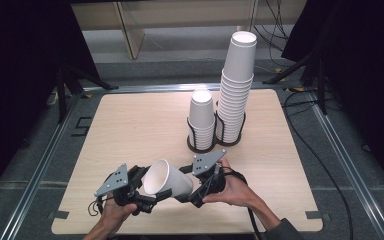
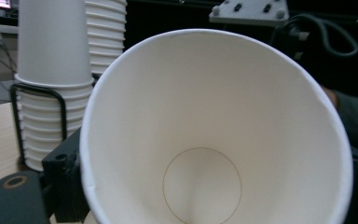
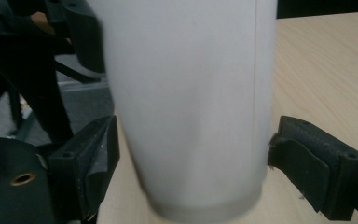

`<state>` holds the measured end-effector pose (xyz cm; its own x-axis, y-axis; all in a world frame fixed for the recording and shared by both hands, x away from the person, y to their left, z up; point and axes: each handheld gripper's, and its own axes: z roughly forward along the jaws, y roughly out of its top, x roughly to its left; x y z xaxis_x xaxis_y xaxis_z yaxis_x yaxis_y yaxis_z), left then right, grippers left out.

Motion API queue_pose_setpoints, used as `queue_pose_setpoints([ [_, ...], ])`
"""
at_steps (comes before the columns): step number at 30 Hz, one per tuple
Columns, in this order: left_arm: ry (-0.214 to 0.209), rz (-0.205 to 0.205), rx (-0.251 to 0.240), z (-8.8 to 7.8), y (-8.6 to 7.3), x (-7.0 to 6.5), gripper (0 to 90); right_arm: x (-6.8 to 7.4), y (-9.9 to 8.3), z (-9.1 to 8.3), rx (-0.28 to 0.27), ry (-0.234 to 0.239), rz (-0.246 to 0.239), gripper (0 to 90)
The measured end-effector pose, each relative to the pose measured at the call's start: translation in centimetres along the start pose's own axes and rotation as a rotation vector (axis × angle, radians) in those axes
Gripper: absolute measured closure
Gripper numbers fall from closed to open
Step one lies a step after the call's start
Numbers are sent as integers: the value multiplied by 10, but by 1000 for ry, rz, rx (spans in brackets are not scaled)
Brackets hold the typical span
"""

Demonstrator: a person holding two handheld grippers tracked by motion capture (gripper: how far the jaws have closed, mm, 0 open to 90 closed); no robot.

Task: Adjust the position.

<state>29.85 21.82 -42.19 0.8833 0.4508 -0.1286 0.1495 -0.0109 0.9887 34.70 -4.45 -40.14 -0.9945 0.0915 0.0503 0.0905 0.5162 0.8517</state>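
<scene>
You are passing 1 paper cup (image 1: 166, 179): right hand-held gripper (image 1: 187, 192) gripping its base, left hand-held gripper (image 1: 147, 192) clamping its rim; release right next.

We find no legible text, label, brand, number or sign anywhere; the white paper cup (image 1: 167, 179) and the stacked cups (image 1: 236, 87) carry plain, unprinted surfaces.

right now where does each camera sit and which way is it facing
high view: above the person's side, looking forward and down at the table; both hands and grippers hold a paper cup.
left gripper view: on the left gripper, facing into the cup's mouth.
right gripper view: on the right gripper, facing the cup's base, a finger either side.
All share the cup; high and left share the stacks.
</scene>
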Motion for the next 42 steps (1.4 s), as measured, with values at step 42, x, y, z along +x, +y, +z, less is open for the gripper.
queue_pose_setpoints([
  [42,53,-66,-19,5,-1,-5,141,6,-8,26,-61,-21,37,212],
])
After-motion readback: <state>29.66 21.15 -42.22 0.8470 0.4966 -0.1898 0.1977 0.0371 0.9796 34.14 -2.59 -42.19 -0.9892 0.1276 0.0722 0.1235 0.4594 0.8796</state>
